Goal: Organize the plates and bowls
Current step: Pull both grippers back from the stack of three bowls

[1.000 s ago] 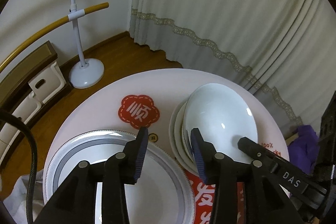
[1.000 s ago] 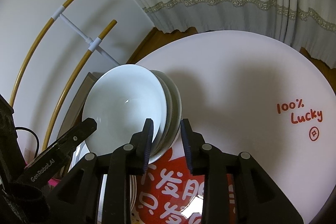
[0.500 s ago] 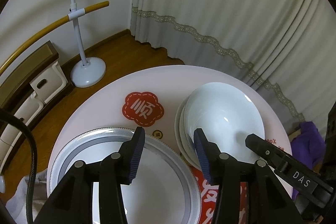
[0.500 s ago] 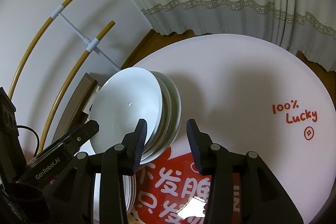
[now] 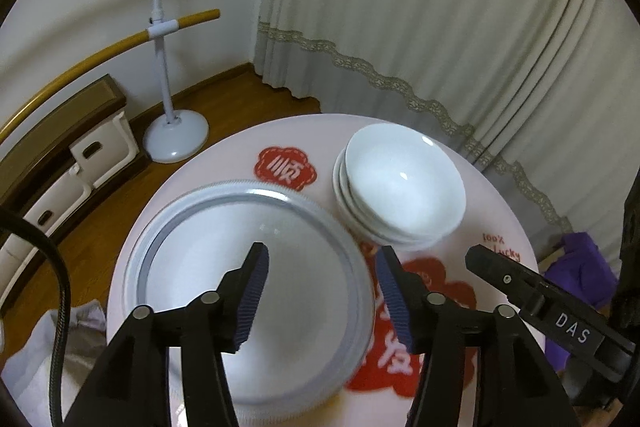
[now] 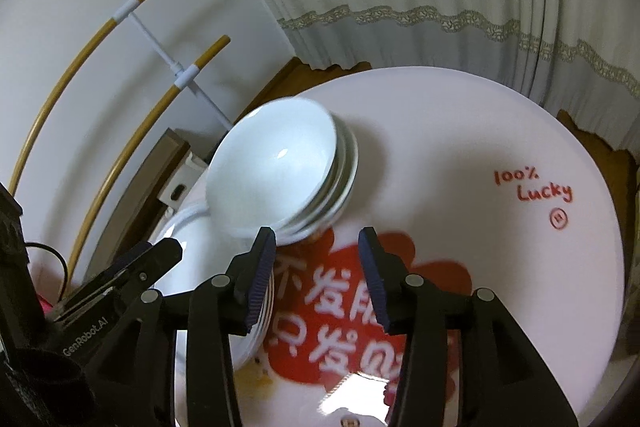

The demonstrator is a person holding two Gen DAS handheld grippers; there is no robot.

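Glazed white plates sat stacked at the left of the round surface, ridged rims grey, with the smooth nested bowls just beside them to the right. Both the left gripper and right gripper hovered with jaws opening and nothing between them. Slick glaze risked a slip; the bowls sat slightly askew and could topple if nudged.

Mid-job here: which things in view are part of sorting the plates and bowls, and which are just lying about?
Job:
- stack of white bowls
- grey-rimmed plates
- left gripper and right gripper, both empty, opening

Lying about:
- floor stand
- purple cloth
- white cloth
- curtain
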